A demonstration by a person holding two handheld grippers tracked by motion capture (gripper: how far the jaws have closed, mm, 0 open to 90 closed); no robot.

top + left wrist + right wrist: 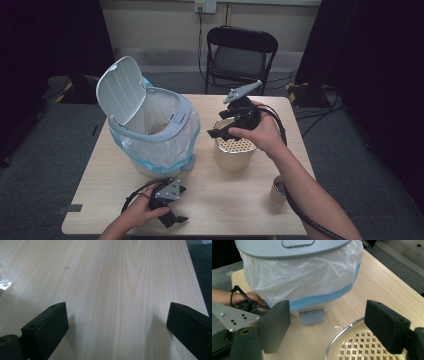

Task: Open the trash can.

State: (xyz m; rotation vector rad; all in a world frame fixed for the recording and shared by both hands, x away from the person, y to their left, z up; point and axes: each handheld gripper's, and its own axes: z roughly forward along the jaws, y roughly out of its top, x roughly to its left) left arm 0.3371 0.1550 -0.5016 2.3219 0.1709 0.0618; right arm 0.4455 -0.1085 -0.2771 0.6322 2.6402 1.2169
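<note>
The right claw point(216, 131) hangs over the rim of the can point(234, 152), its jaws spread wide with nothing between them; in the right gripper view they stand apart above the can's perforated insert and touch nothing. The left claw point(176, 207) rests low over the surface point(240, 200) near its front edge, jaws also spread wide and empty, with bare wood between them in the left gripper view.

The right hand point(262, 135) covers much of its claw's body, so the jaw tips are hard to make out from above. The can's base is cut off in the right gripper view, which shows an arc of metal rim and the cross-shaped holes. Whether anything lies inside the bin point(150, 132) cannot be told through the crumpled liner. A small cup point(278, 190) near the right forearm is partly hidden by the arm and cable.

The can is a cream cylinder standing upright right of centre on the surface, just beside the bin but apart from it. The bin is white with a blue band, a grey ring and a raised lid point(120, 90), and a foot pedal point(312, 316) at its base.
</note>
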